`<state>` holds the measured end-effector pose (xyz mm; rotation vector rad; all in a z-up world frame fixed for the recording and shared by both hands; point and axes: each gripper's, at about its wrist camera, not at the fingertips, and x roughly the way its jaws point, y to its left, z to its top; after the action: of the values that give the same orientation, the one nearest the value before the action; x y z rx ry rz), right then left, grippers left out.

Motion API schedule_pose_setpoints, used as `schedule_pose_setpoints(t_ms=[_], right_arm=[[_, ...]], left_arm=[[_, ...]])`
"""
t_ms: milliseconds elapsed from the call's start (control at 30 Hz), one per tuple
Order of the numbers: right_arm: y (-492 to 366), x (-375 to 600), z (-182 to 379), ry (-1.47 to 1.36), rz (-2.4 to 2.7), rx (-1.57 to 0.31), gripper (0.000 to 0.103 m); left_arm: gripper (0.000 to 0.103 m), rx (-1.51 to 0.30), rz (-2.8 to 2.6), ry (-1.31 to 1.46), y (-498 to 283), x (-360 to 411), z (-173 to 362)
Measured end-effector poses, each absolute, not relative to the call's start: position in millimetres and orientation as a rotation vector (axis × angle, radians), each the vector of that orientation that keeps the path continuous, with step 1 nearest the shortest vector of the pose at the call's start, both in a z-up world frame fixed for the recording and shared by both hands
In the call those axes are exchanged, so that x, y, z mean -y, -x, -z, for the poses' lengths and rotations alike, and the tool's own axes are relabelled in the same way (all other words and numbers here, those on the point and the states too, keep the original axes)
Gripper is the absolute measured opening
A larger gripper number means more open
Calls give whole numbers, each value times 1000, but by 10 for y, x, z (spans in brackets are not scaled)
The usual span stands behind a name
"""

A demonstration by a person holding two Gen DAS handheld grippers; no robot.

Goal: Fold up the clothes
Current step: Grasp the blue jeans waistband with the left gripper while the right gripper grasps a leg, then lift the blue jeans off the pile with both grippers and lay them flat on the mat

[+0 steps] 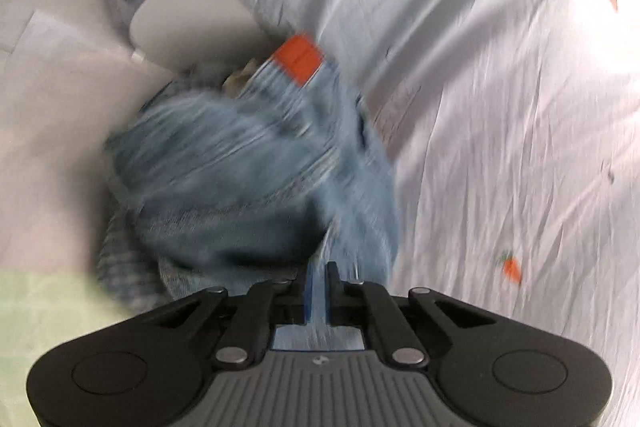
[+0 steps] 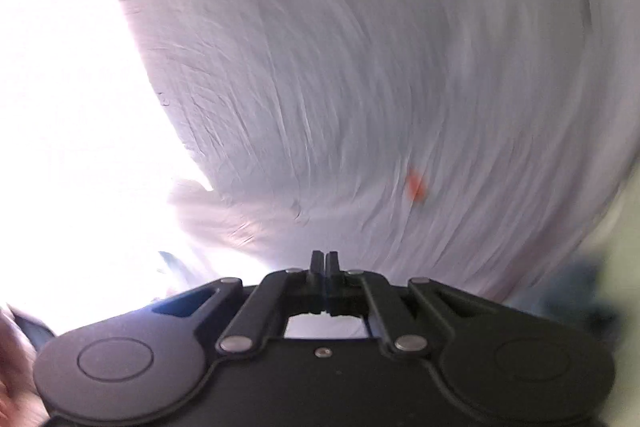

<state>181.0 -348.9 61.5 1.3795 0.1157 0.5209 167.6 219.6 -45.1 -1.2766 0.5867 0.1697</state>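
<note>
Denim jeans [image 1: 256, 163] show only from the left wrist; right wrist sees sheet [image 2: 400, 67].

Motion blur smears the jeans [image 1: 256, 163] and the sheet [image 2: 400, 67], and glare whitens the right view's left side.

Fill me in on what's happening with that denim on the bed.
A person is folding clothes with two handheld grippers. The left gripper has its jaws shut on a fold of the blue jeans, bunched on the white carrot-print sheet. The right gripper is shut, with nothing visible between its jaws.
</note>
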Motion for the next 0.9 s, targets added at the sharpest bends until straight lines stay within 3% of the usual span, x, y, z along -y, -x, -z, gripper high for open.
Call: schedule_pose_setpoints(t_ms=[133, 200, 333, 433, 467, 500, 533, 600, 667, 700, 900], right_arm=[[-1582, 3876, -377, -1448, -309, -279, 1], [-1529, 3911, -150, -1525, -254, -360, 1], [-1694, 3559, 282, -1660, -240, -507, 2], [-1928, 3278, 466, -1695, -260, -614, 7], [-2023, 3204, 486, -1703, -270, -642, 11], [-2135, 3129, 525, -1719, -277, -670, 26], [-2248, 3052, 569, -1733, -283, -699, 50], [-2594, 2907, 747, -1746, -270, -757, 71], [-2885, 2750, 890, -1745, -269, -804, 79], [-3061, 2677, 943, -1747, -262, -845, 88], [-3563, 2316, 1256, -1678, -234, -1080, 96]], left_arm=[[6, -642, -173, 1357, -1499, -2059, 636], [18, -649, -158, 1350, -1479, -2007, 624], [32, -601, -187, 1360, -1433, -2079, 585], [54, -541, -233, 1379, -1419, -2219, 557], [63, -522, -254, 1382, -1451, -2281, 551], [69, -504, -274, 1386, -1505, -2348, 554], [72, -490, -290, 1395, -1565, -2411, 563], [82, -470, -309, 1422, -1698, -2534, 595], [86, -474, -320, 1449, -1846, -2637, 616], [88, -490, -324, 1465, -1933, -2680, 640], [87, -553, -434, 1551, -2287, -2736, 828]])
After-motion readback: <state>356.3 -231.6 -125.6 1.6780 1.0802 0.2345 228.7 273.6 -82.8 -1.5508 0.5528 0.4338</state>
